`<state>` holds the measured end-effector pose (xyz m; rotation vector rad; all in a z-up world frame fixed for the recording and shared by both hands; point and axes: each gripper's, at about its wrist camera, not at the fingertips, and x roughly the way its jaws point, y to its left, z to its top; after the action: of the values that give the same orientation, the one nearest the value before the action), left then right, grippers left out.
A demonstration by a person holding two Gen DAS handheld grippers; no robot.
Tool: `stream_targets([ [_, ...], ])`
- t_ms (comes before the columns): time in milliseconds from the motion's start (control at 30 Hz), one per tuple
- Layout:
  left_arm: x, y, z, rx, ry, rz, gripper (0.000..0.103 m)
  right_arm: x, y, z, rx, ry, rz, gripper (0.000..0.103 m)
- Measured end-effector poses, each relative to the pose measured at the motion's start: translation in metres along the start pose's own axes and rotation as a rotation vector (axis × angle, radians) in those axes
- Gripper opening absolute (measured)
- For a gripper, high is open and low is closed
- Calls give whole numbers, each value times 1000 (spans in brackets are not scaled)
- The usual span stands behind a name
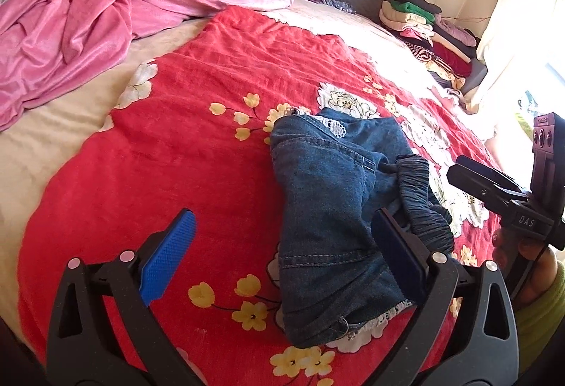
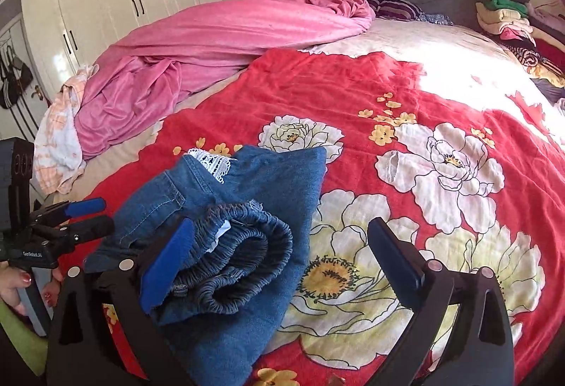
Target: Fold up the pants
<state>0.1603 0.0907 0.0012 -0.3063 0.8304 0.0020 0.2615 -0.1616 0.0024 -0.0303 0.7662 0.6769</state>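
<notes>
Left wrist view: folded blue denim pants (image 1: 328,209) lie on the red floral blanket (image 1: 197,174); left gripper (image 1: 286,255), jaws released, grasps nothing. Right gripper (image 2: 286,259) likewise gapes empty, pants at nine o'clock.

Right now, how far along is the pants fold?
Done: the denim pants lie in a compact bundle on the red blanket, waistband doubled on top. In hand: nothing; left gripper and right gripper have open jaws. Left: maybe tidying.

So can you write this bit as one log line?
folded blue denim pants: lying on red flowered blanket | left gripper: jaws open, empty | right gripper: jaws open, empty
</notes>
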Motion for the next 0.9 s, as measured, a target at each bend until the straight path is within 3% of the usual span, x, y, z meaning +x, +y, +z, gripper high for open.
stream_targets([
  [400, -6, -4, -2, 20, -4, 30, 93, -10, 9, -7, -16, -5, -4, 98],
  [600, -4, -4, -11, 25, 30, 35, 93, -19, 19, -39, -19, 51, 10, 95],
  [800, 5, -8, -19, 37, 61, 51, 93, -19, 30, -72, -53, 144, 63, 32],
  [900, 7, -9, -22, 43, 62, 60, 93, -13, 37, -85, -122, 183, 8, 29],
])
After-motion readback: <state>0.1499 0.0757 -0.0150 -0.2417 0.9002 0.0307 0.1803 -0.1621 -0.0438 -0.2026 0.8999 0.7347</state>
